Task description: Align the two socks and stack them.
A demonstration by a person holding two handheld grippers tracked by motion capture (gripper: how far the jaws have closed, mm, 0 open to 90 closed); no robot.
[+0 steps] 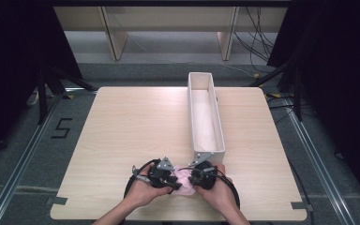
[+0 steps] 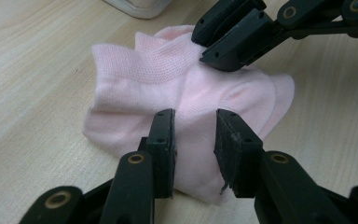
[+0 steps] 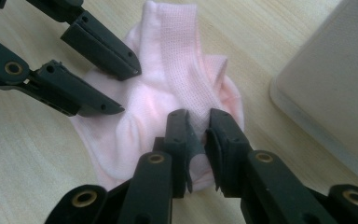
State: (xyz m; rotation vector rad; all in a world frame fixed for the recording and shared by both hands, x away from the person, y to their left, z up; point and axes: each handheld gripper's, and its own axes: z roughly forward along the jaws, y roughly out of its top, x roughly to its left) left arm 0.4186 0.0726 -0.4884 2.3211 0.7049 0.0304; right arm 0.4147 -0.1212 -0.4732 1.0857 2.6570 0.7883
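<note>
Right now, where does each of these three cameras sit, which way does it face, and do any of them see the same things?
High view: above the near table edge, looking forward and down on the pale wooden table, long white open box, both forearms.
Left gripper view: on the left gripper, facing the crumpled pink sock; own black fingers.
Right gripper view: on the right gripper, pinching that sock.
Shared: sock, each other's gripper.

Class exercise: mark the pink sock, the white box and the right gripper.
pink sock point(image 2: 154, 74), left gripper view, ribbed cuff.
white box point(image 1: 219, 123), high view, right side wall.
right gripper point(image 3: 198, 133), right gripper view, between its fingertips, pinching the sock.
</note>
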